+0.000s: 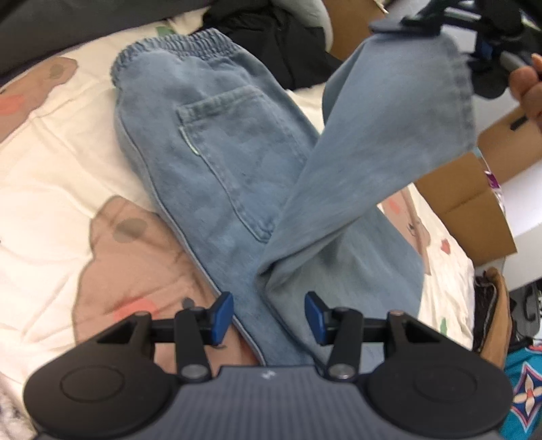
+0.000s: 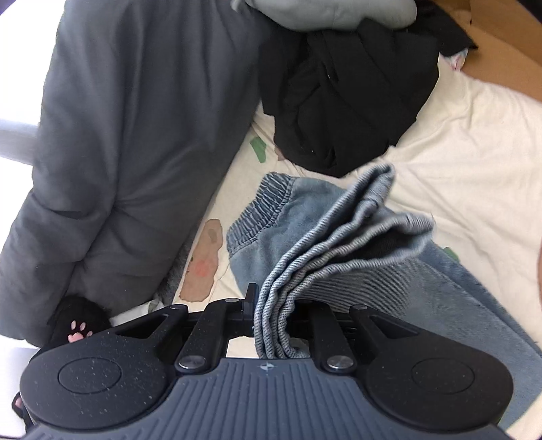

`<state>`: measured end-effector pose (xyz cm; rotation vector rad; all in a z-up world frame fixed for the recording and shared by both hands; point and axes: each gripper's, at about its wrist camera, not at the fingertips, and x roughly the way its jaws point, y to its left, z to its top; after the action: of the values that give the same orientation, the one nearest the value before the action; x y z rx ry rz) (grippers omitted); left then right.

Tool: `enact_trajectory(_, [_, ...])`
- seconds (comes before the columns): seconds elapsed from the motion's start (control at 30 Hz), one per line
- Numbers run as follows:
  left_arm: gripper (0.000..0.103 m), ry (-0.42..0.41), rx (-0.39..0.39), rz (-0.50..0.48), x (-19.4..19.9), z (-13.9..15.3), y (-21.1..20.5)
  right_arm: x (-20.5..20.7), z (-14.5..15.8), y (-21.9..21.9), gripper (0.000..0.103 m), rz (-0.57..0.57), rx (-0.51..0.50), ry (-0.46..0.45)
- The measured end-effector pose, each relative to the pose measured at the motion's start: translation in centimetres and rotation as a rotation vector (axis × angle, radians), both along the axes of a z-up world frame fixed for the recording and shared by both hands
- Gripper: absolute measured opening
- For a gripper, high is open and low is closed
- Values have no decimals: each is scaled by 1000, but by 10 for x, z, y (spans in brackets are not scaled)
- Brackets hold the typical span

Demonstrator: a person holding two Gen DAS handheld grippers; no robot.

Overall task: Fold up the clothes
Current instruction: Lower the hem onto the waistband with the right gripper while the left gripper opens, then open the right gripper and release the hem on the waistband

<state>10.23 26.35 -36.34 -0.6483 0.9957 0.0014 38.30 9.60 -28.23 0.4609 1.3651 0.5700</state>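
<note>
A: Looked down the left gripper (image 1: 269, 316) first. Blue pads (image 1: 222, 316) stood apart, released, pressing on nothing. Between them ran the light blue jeans (image 1: 216, 162), flat on the cream bedspread (image 1: 44, 162) with its brown bear print. Fold of the denim sat right in the gap, just ahead of the pads, touching neither.

B: And the waistband?

A: Elastic waistband (image 1: 176, 50) lay at the far end, away from the jaws, back pocket (image 1: 230, 149) facing up. Leg end (image 1: 399, 111) rose off the bed to the upper right, crossing over the seat of the jeans, lifted to the right gripper (image 1: 420, 23) at the top edge. Caught a hand (image 1: 528, 88) behind that gripper too, at the right edge.

B: Same story from the right wrist?

A: Clenched there. Right gripper jaws closed tight on the stacked hems, several layers of denim bunched and fanning out ahead of the fingers. Hung above the waistband, rest of the jeans spread below and to the right on the bedspread.

B: Surroundings?

A: Grey padded jacket (image 2: 128, 135) along the left of the right wrist view, black garment (image 2: 345, 94) heaped beyond the waistband, a grey-green garment (image 2: 325, 13) above that. Cardboard boxes (image 1: 474, 203) beside the bed on the right. Some blur on the lifted leg.
</note>
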Motion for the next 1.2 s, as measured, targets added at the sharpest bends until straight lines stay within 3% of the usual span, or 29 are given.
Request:
enact_trajectory(0.27, [49, 19, 65, 54, 8, 7, 14, 19, -36, 28, 13, -37, -31, 25])
enact_trajectory(0.4, [50, 12, 80, 76, 15, 11, 18, 30, -39, 48, 41, -11, -52, 39])
enact_trajectory(0.5, [51, 9, 89, 91, 19, 15, 22, 38, -38, 63, 53, 6, -64, 66])
enact_trajectory(0.67, [51, 0, 103, 118, 20, 22, 31, 50, -29, 85, 54, 63, -96, 62])
enact_trajectory(0.8, [51, 0, 111, 145, 20, 24, 36, 57, -20, 96, 65, 99, -70, 48])
enact_trajectory(1.03, [51, 2, 118, 232, 17, 27, 50, 65, -20, 106, 66, 124, 53, 66])
enact_trajectory(1.2, [51, -14, 134, 254, 17, 34, 56, 69, -15, 94, 66, 124, 62, 17])
